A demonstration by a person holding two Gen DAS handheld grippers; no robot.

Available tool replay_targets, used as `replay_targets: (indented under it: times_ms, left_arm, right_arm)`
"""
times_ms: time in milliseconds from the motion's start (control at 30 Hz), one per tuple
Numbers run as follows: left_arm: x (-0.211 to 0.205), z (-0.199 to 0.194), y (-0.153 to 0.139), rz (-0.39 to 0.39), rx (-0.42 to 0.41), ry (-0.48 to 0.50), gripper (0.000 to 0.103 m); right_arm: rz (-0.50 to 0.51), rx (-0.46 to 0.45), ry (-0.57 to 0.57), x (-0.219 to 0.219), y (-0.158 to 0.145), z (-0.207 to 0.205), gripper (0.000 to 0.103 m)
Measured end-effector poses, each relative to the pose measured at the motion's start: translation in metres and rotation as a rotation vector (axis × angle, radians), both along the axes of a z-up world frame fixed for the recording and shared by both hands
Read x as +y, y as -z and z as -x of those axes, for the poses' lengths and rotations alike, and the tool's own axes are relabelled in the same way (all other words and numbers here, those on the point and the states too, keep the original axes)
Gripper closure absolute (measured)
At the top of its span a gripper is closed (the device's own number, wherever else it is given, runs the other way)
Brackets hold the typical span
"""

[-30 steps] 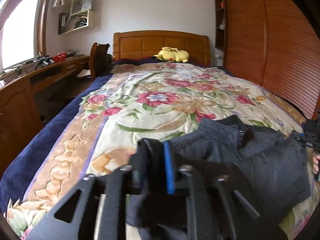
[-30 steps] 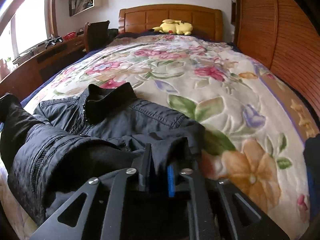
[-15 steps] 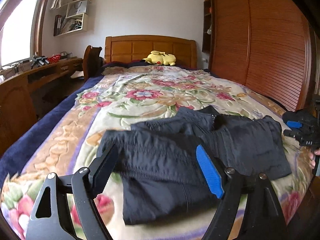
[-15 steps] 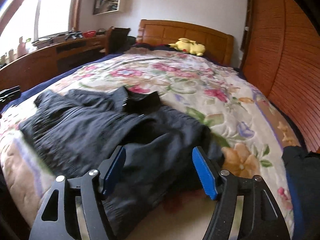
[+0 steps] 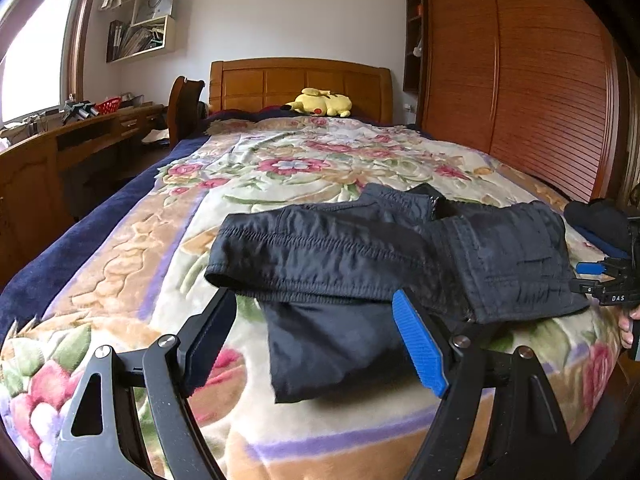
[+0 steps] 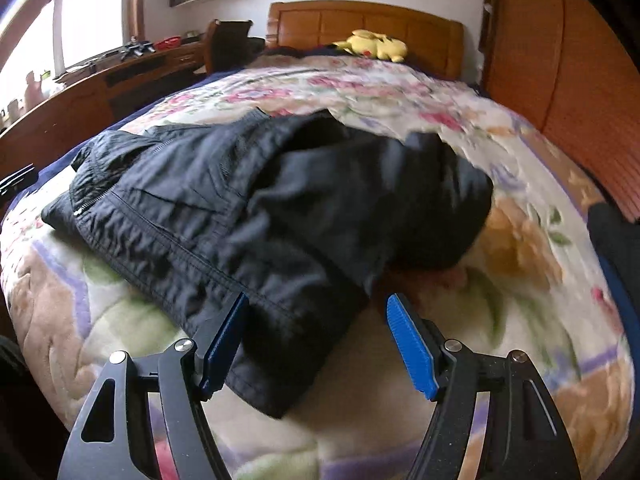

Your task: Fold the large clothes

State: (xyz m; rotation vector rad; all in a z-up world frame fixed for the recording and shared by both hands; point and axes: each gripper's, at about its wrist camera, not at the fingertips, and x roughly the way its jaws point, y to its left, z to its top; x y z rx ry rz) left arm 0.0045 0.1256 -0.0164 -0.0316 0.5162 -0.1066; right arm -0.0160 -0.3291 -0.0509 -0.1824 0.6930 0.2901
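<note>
A dark navy jacket point(image 5: 384, 252) lies partly folded across the foot of the bed on a floral blanket point(image 5: 296, 168). It also shows in the right wrist view point(image 6: 256, 200). My left gripper point(image 5: 316, 332) is open and empty, just above the jacket's near edge. My right gripper point(image 6: 316, 340) is open and empty over the jacket's near corner. The right gripper also shows at the right edge of the left wrist view point(image 5: 600, 280).
A yellow plush toy point(image 5: 320, 102) lies by the wooden headboard point(image 5: 296, 84). A wooden desk point(image 5: 60, 148) and chair point(image 5: 184, 108) stand left of the bed. A slatted wardrobe point(image 5: 540, 88) runs along the right. A dark cloth point(image 6: 616, 236) lies at the bed's right edge.
Both grippers were shut on jacket fabric a second ago. Both have opened, let go and pulled back toward the foot of the bed. The jacket now lies folded over.
</note>
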Motion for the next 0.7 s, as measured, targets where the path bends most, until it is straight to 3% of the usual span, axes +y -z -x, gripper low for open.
replay_targets:
  times_ms: [300,600,700]
  left_arm:
    - [0.014,0.003,0.006,0.013,0.015,-0.027,0.022]
    - [0.008,0.002,0.009,-0.016,0.020,-0.032,0.022]
    - [0.006,0.002,0.011,-0.031,0.022,-0.036,0.022]
  right_arm:
    - [-0.043,0.122,-0.049,0.003,0.021,-0.011,0.030]
    - [-0.050,0.099,-0.067,0.014,0.022,-0.017,0.030]
    - [-0.057,0.067,-0.061,0.007,0.017,-0.010,0.049]
